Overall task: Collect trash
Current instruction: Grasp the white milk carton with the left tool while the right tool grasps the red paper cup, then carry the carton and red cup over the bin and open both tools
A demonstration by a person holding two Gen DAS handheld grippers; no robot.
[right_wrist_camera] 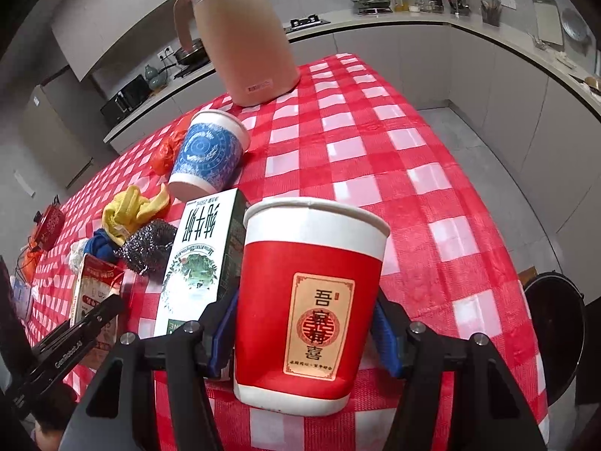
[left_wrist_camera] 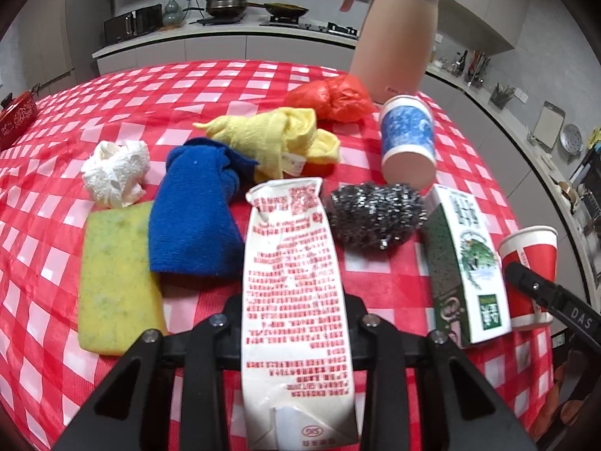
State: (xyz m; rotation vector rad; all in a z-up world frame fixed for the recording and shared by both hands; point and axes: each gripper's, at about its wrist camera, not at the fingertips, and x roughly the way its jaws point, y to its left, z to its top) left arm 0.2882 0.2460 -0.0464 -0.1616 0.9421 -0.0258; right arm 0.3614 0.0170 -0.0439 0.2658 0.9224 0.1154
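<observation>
My left gripper [left_wrist_camera: 295, 310] is shut on a flattened white carton [left_wrist_camera: 289, 248] with red print, which sticks out forward over the checked tablecloth [left_wrist_camera: 188, 82]. In the right wrist view, my right gripper [right_wrist_camera: 304, 312] is shut on an upright red paper cup [right_wrist_camera: 311, 263], with its blue pads [right_wrist_camera: 221, 327] pressed against both sides. The cup's base hangs just above the cloth. The same cup [left_wrist_camera: 529, 259] shows at the right edge of the left wrist view, behind a black finger.
On the table lie a green-white milk carton [left_wrist_camera: 465, 263], steel wool [left_wrist_camera: 375, 214], a tipped blue-patterned cup [left_wrist_camera: 407, 139], yellow cloth [left_wrist_camera: 278, 139], blue cloth [left_wrist_camera: 195, 218], a sponge [left_wrist_camera: 112, 278], crumpled tissue [left_wrist_camera: 114, 173] and a red bag [left_wrist_camera: 334, 97]. A pink jug [left_wrist_camera: 394, 34] stands behind. A black bin [right_wrist_camera: 556, 338] sits past the table's right edge.
</observation>
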